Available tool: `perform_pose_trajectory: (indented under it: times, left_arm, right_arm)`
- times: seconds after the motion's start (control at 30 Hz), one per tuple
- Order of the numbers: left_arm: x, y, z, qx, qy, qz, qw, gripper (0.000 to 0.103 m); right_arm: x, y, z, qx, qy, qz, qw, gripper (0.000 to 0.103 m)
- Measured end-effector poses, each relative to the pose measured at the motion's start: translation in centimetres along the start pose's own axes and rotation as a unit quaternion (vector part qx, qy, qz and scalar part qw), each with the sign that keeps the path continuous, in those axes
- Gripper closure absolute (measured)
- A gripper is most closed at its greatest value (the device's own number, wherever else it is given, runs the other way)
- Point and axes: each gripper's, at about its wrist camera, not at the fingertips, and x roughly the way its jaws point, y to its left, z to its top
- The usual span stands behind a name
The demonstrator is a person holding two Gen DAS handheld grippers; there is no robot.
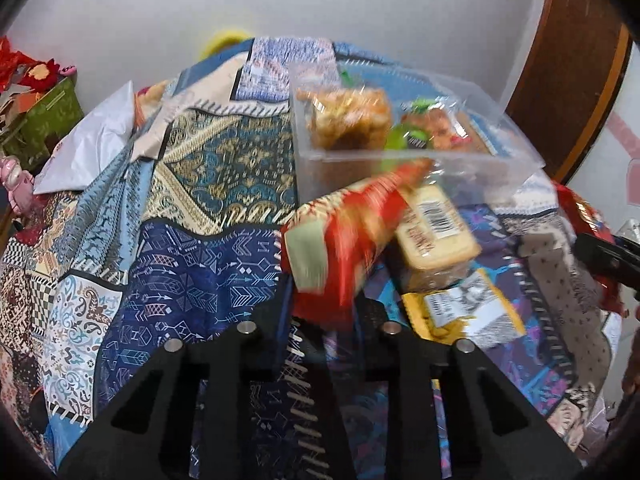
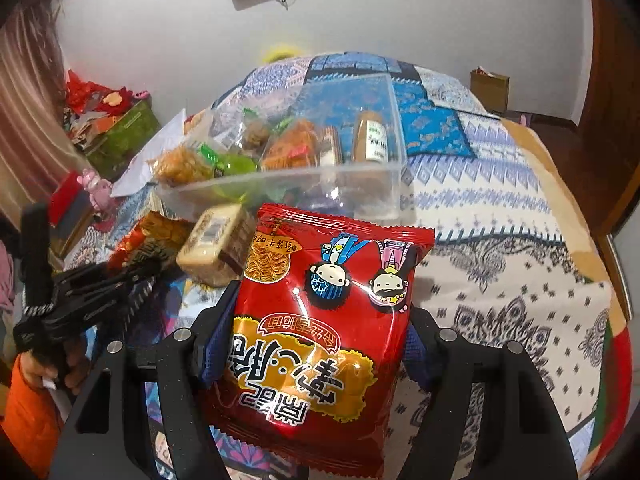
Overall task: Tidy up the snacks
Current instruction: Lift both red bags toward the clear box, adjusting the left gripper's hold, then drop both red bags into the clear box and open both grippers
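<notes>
Snack packets (image 2: 208, 242) lie before the tub (image 2: 360, 182) (others inside), on the bedspread (image 2: 500, 208).

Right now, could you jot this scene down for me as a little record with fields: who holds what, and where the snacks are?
setting: patchwork bedspread on a bed
container: clear plastic bin, open, resting on the bedspread
in the bin: several wrapped snacks
right gripper: shut on a red noodle snack bag, held in front of the bin
left gripper: shut on a red and orange packet, blurred
loose on the bed: a pale wrapped cake and a yellow packet, near the bin
task state: both held packs not yet in the bin
</notes>
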Motion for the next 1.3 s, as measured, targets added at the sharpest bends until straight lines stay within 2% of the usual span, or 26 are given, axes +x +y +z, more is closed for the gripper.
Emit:
perform_pose_trajectory:
  times: [0.13,0.2,0.3,0.37,0.43,0.5,0.57,0.8,0.93,1.03,1.13,1.3]
  left_arm:
    - [-2.1,-0.3,0.3,-0.001,-0.028,-0.014,0.9995,0.085]
    - [-2.3,-0.7,0.6,0.008,-0.029,-0.024,0.9993,0.085]
    - [-1.4,-1.1,1.0,0.021,-0.021,-0.006,0.9995,0.082]
    - [-0.4,-1.0,1.3,0.021,-0.015,-0.001,0.9997,0.064]
    - [0.6,-0.4,1.4,0.008,-0.007,-0.007,0.9999,0.059]
    - [1.7,0.0,1.7,0.001,0.001,-0.009,1.0000,0.059]
    - [2.6,0.4,2.1,-0.009,0.008,-0.019,0.9997,0.048]
    - [4.5,1.3,3.4,-0.023,0.008,-0.053,0.9983,0.031]
    - [5.7,1.0,3.9,-0.021,0.013,-0.041,0.9989,0.030]
    - [6.2,0.8,3.8,-0.022,0.016,-0.045,0.9986,0.036]
    - [5.5,0.2,3.4,-0.010,0.005,-0.028,0.9996,0.043]
    - [3.1,0.2,2.3,-0.010,-0.010,-0.015,0.9998,0.044]
  right_arm:
    - [-0.3,-0.2,0.6,0.003,-0.009,0.000,1.000,0.036]
    - [-0.3,-0.2,0.7,0.003,-0.010,0.000,1.000,0.036]
    - [-0.4,-0.2,0.7,0.005,-0.011,0.002,1.000,0.036]
    - [-0.4,-0.3,0.7,0.005,-0.010,0.003,1.000,0.036]
    - [-0.2,-0.4,0.6,0.004,-0.008,0.002,1.000,0.036]
    - [-0.1,-0.4,0.7,0.003,-0.006,0.000,1.000,0.036]
    - [0.0,-0.5,0.9,0.002,-0.005,-0.001,1.000,0.036]
    - [0.3,-0.6,2.5,-0.008,-0.017,-0.010,1.000,0.036]
    - [0.4,-0.6,3.8,-0.017,-0.028,-0.015,0.999,0.036]
    - [0.9,-0.6,5.0,-0.024,-0.035,-0.021,0.999,0.036]
    - [1.4,-0.6,6.4,-0.028,-0.041,-0.025,0.998,0.036]
    - [2.3,-0.6,8.2,-0.037,-0.048,-0.030,0.998,0.036]
